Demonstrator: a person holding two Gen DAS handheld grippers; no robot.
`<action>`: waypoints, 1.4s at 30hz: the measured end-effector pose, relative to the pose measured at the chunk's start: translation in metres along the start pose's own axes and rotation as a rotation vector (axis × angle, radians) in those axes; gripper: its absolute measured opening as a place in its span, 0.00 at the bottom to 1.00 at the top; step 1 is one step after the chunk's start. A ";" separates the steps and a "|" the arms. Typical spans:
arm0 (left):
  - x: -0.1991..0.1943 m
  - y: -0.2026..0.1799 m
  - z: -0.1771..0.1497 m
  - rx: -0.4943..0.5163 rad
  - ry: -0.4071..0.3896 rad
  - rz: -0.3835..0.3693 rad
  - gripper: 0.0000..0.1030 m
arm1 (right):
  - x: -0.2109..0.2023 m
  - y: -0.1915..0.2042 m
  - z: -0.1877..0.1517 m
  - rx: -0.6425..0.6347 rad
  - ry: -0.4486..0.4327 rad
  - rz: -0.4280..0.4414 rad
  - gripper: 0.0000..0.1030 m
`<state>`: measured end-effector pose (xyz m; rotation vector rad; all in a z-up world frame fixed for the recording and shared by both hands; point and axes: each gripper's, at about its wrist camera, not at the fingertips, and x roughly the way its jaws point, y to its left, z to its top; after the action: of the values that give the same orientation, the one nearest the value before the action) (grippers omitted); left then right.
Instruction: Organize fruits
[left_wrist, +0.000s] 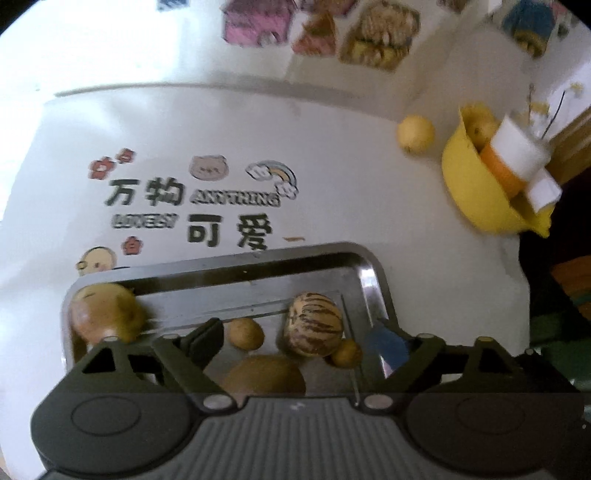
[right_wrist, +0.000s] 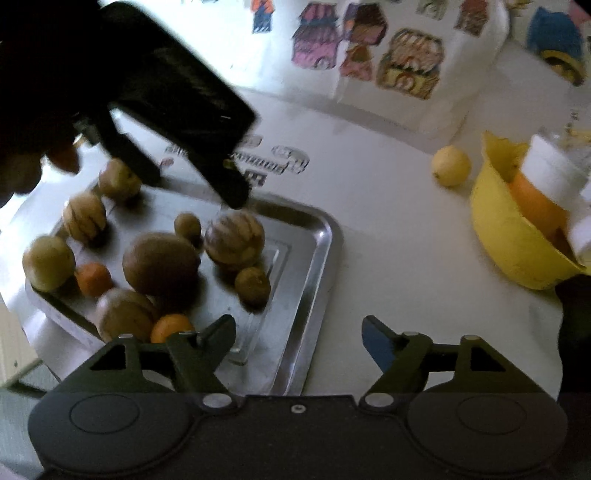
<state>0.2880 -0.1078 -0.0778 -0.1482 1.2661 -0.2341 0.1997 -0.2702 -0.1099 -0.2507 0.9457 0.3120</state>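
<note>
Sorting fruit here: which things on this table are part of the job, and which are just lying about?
Job:
- metal tray of mixed fruit
- striped melon
- kiwi
- small orange
- yellow bowl holding fruit
- loose lemon beside it

Lying about:
- printed table cover
- white sticker-covered box

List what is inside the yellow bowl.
The yellow bowl holds an orange fruit and a yellowish one. A white object covers the rest.
</note>
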 end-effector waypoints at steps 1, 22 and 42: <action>-0.007 0.002 -0.003 -0.004 -0.017 0.001 0.92 | -0.005 0.001 0.001 0.015 -0.010 -0.009 0.79; -0.164 0.065 -0.124 -0.050 -0.391 0.188 1.00 | -0.125 0.056 -0.006 0.160 -0.220 -0.051 0.99; -0.204 0.068 -0.187 -0.027 -0.518 0.247 1.00 | -0.183 0.084 -0.030 0.208 -0.370 -0.034 0.99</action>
<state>0.0590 0.0132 0.0392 -0.0670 0.7616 0.0366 0.0464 -0.2307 0.0180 -0.0151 0.6010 0.2169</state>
